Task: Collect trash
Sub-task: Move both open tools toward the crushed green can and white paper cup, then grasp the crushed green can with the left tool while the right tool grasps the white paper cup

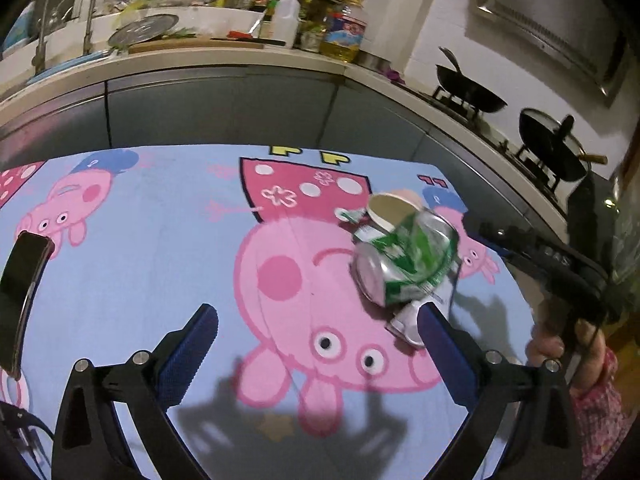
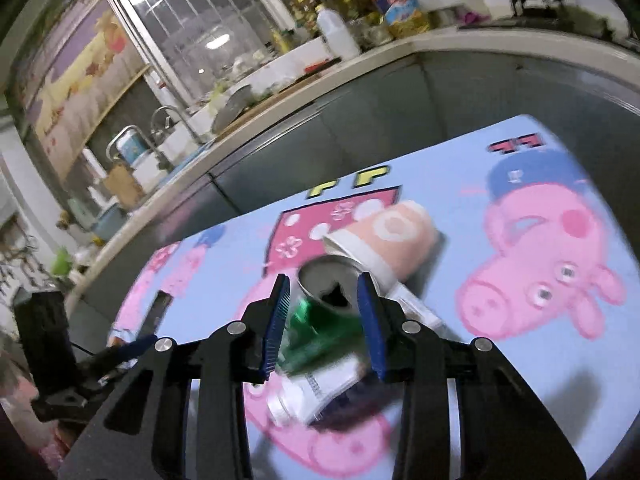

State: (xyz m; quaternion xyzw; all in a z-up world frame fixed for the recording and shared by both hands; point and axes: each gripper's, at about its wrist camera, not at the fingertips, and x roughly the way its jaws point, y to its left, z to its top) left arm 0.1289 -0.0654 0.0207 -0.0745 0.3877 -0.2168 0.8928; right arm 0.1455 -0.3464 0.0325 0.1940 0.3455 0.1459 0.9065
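Right tongs [image 2: 322,320] are clamping the crushed green can [image 2: 320,316] over the cartoon-print bench [image 2: 460,184]. Left tongs [image 1: 316,344] are hanging wide apart, gripping nothing. Paper cup [image 2: 384,236] and a second flattened can [image 2: 316,392] are crowding it; phone [image 1: 20,300] is lying well apart.

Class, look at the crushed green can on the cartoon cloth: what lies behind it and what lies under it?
Behind the green can lies a tipped paper cup. Under it is a flattened white and silver carton or can, partly covered, so I cannot identify it.
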